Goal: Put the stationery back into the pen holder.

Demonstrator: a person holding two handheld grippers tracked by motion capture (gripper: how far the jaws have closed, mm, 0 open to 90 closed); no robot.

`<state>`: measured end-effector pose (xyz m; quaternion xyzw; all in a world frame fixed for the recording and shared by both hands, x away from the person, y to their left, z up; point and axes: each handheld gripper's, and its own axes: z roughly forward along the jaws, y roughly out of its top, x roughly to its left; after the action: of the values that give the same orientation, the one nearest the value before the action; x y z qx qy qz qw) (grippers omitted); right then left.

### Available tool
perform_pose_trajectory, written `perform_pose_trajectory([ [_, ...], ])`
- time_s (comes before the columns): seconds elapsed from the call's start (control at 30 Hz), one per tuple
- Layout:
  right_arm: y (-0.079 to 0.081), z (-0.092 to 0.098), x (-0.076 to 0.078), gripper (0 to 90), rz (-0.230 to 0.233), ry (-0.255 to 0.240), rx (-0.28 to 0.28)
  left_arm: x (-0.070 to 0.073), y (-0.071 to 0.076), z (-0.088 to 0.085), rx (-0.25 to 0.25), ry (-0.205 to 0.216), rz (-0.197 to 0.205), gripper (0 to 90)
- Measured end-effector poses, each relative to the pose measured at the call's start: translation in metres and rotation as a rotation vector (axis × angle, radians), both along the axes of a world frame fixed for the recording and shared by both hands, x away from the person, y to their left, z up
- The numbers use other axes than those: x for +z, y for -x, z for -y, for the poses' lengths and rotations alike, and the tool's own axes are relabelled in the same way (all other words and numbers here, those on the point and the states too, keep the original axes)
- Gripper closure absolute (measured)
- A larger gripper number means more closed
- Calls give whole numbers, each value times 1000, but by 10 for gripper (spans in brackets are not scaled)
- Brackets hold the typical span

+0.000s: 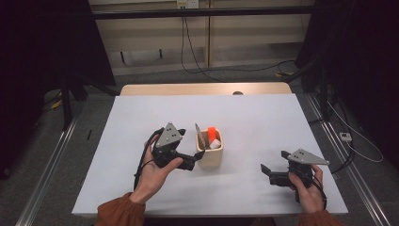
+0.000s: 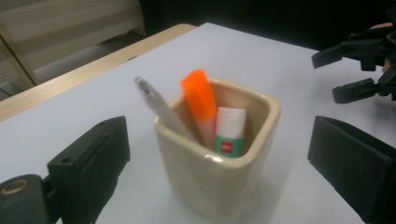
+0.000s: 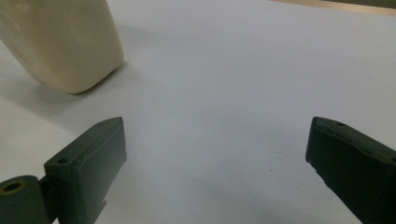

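glossy ceramic cup (image 2: 219, 172), matt white table (image 1: 263, 117)

Bare table (image 1: 263, 117) around lone cup (image 1: 210, 157)

A lab-like recording room: white table (image 1: 263, 117), black curtains (image 1: 47, 42), floor rails (image 1: 47, 165), trailing cables (image 1: 197, 66).

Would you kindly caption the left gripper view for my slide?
Open left gripper flanks a cream cup holding pen, orange highlighter and glue stick.
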<state>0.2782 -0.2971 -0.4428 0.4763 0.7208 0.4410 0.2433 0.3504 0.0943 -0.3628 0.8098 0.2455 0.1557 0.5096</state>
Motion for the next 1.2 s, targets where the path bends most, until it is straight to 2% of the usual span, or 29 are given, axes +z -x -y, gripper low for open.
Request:
perform_pose_trajectory([
  [0.13,1,1,0,50,1,0,1,-2,-2,-11,31,-2,-3,61],
  [0.4,3,0,0,49,4,6,4,-4,3,-30,62,-13,7,63],
  [0.57,4,1,0,49,4,4,0,-6,2,-42,90,-9,-5,63],
  [0.7,5,1,0,49,1,8,1,-9,2,-51,90,-2,-21,63],
  [1.07,5,0,-1,50,1,12,2,-16,7,-73,138,-29,-33,63],
  [1.2,6,1,-1,50,2,13,1,-19,10,-81,158,-46,-22,66],
])
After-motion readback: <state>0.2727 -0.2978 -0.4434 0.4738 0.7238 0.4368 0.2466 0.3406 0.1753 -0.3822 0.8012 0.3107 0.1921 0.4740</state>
